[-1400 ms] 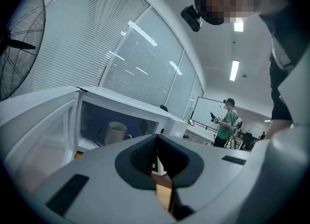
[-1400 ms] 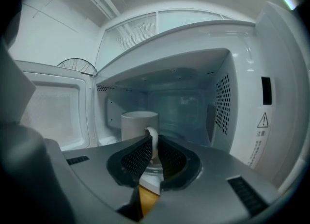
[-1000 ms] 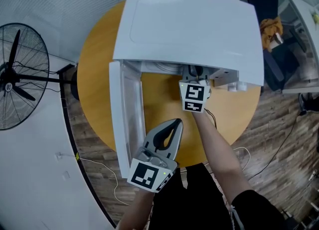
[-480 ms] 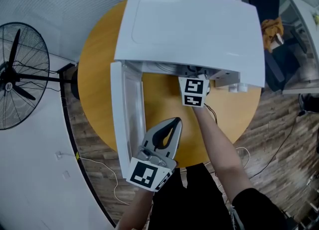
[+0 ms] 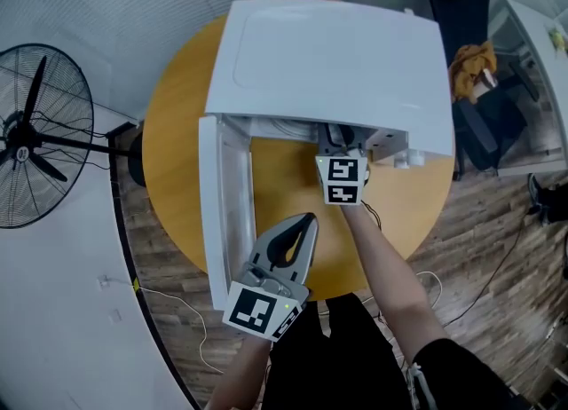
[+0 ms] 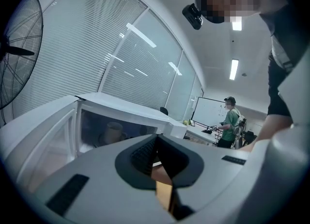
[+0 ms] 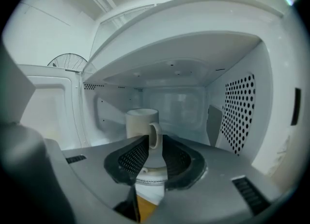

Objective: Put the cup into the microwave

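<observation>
The white microwave [image 5: 328, 62] stands on a round yellow table [image 5: 173, 133] with its door [image 5: 222, 213] swung open to the left. A pale cup [image 7: 140, 121] stands upright inside the cavity on the turntable, and it shows dimly in the left gripper view too [image 6: 114, 132]. My right gripper [image 7: 155, 138] reaches into the opening, its jaws closed on the cup's handle [image 7: 154, 136]. In the head view only its marker cube [image 5: 342, 179] shows at the microwave's mouth. My left gripper [image 5: 310, 218] hovers over the table's near edge, shut and holding nothing.
A standing fan [image 5: 35, 133] is on the floor to the left. Chairs and a desk [image 5: 484, 71] are at the right. A person [image 6: 231, 127] stands far off by a whiteboard. The cavity's perforated right wall [image 7: 237, 111] is close beside the right gripper.
The right gripper pushed a little deeper into the microwave, then came back slightly toward me. The left gripper has stayed where it was.
</observation>
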